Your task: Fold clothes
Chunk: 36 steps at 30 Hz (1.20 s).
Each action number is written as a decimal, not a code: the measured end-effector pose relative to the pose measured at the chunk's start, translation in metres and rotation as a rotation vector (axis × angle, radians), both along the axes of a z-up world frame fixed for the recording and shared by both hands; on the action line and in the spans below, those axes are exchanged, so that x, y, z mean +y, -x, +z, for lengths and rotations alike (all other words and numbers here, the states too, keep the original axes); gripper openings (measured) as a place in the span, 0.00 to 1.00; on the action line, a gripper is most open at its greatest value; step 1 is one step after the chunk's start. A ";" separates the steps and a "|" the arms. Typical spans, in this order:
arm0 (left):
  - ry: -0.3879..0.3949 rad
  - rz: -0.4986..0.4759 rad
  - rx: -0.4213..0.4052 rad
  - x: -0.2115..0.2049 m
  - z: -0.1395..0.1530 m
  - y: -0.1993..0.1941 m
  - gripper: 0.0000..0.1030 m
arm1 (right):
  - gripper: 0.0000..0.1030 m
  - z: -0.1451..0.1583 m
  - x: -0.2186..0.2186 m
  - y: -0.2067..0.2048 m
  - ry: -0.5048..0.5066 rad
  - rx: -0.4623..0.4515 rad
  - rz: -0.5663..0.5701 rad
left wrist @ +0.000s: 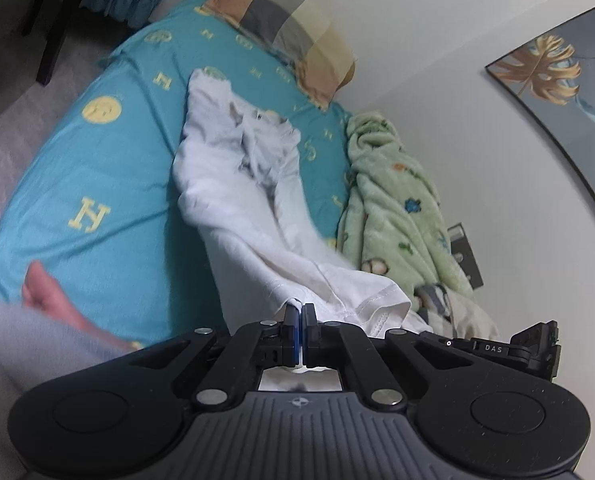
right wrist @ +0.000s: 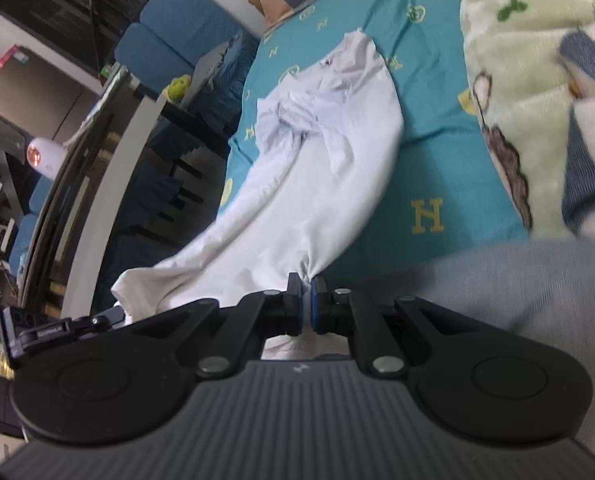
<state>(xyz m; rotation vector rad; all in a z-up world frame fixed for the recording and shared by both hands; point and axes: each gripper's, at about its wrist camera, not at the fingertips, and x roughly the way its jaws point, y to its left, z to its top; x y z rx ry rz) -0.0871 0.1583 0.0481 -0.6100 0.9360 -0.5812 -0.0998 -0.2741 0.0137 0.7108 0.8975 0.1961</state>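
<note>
The white garment [left wrist: 233, 184] is lying bunched down the middle of the teal bed sheet [left wrist: 97, 160], its near hem lifted. The left gripper [left wrist: 300, 312] and right gripper [right wrist: 307, 288] are each clenching that hem. Pulling both apart evenly should flatten it, keeping clear of the green blanket [left wrist: 385, 192] along the sheet's wall-side edge.
</note>
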 end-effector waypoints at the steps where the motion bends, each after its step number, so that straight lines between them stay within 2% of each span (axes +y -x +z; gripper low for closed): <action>1: 0.008 0.011 -0.017 -0.001 0.004 -0.008 0.01 | 0.07 0.003 -0.003 -0.011 -0.001 -0.015 -0.008; 3: 0.028 0.042 -0.045 -0.003 0.009 -0.034 0.01 | 0.07 0.008 -0.010 -0.032 -0.006 -0.048 -0.028; 7: 0.017 0.076 -0.062 -0.014 -0.009 -0.101 0.01 | 0.07 0.010 -0.026 -0.087 -0.004 -0.105 -0.090; 10: 0.008 0.100 -0.074 -0.023 -0.022 -0.152 0.01 | 0.07 -0.003 -0.040 -0.131 -0.040 -0.124 -0.130; 17: -0.014 0.158 -0.102 -0.043 -0.054 -0.270 0.01 | 0.07 -0.057 -0.052 -0.231 0.010 -0.112 -0.167; 22: -0.111 0.147 -0.049 -0.056 -0.117 -0.342 0.01 | 0.07 -0.110 -0.057 -0.290 0.070 -0.076 -0.141; 27: -0.169 0.136 0.006 -0.061 -0.167 -0.373 0.01 | 0.08 -0.153 -0.054 -0.316 0.105 -0.053 -0.103; 29: -0.197 0.120 0.026 -0.063 -0.175 -0.376 0.01 | 0.08 -0.161 -0.052 -0.318 0.112 -0.057 -0.091; 31: -0.207 0.113 0.011 -0.065 -0.175 -0.375 0.02 | 0.09 -0.163 -0.050 -0.317 0.110 -0.066 -0.097; 33: -0.206 0.113 -0.012 -0.066 -0.170 -0.370 0.13 | 0.11 -0.159 -0.050 -0.313 0.100 -0.069 -0.104; 34: -0.208 0.111 -0.027 -0.068 -0.164 -0.364 0.21 | 0.12 -0.156 -0.050 -0.311 0.094 -0.068 -0.110; 35: -0.217 0.111 -0.047 -0.070 -0.159 -0.358 0.27 | 0.21 -0.153 -0.050 -0.308 0.086 -0.068 -0.112; 36: -0.228 0.110 -0.069 -0.072 -0.153 -0.351 0.30 | 0.36 -0.149 -0.050 -0.304 0.081 -0.076 -0.113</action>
